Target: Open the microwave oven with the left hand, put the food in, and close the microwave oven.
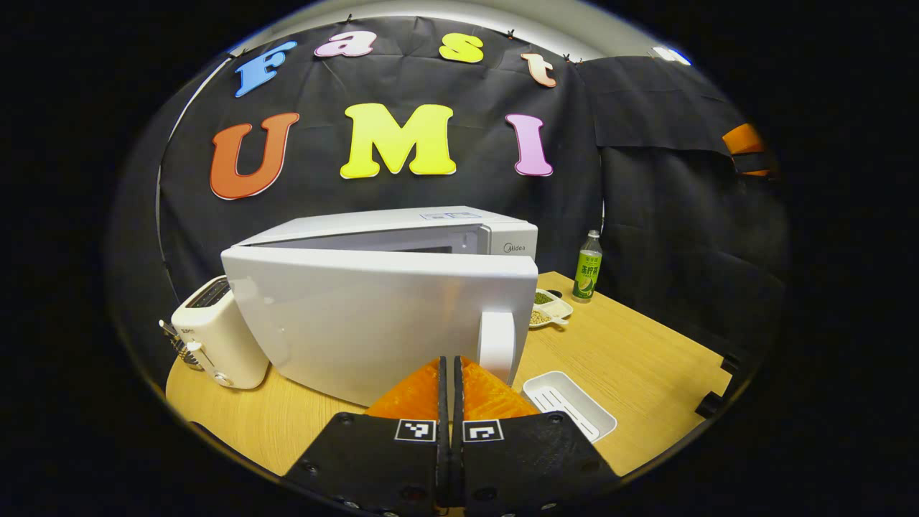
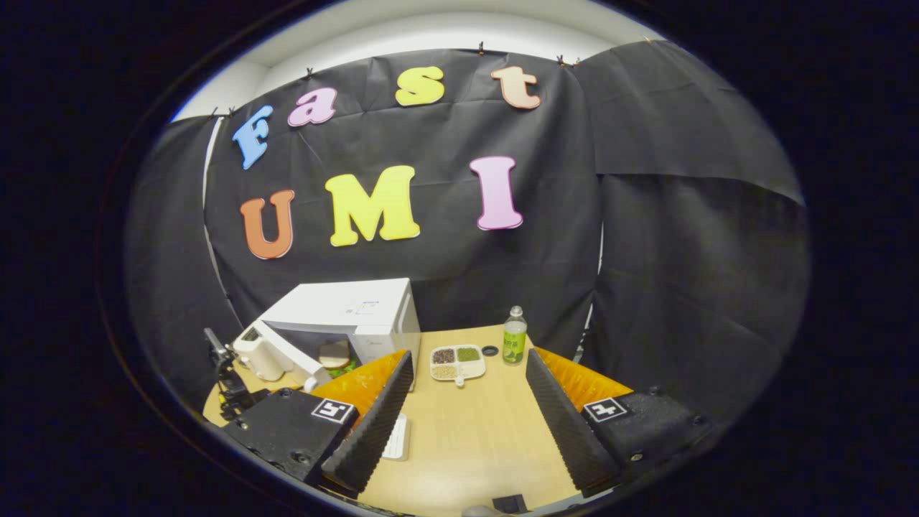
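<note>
The white microwave (image 1: 459, 233) stands at the back of the wooden table with its door (image 1: 373, 316) swung partly out toward me. My left gripper (image 1: 451, 362) is shut with nothing between its fingers, its tips right in front of the door, just left of the door's white handle (image 1: 496, 345). In the right gripper view the microwave (image 2: 352, 309) shows with its door (image 2: 291, 359) ajar, and a brown piece of food (image 2: 334, 353) sits inside over something green. My right gripper (image 2: 468, 359) hangs open above the table, holding nothing.
A white toaster (image 1: 215, 334) stands left of the microwave. An empty white tray (image 1: 568, 403) lies at the front right. A divided dish of beans (image 2: 457, 361) and a green bottle (image 2: 514, 336) stand at the back of the table (image 2: 467, 438).
</note>
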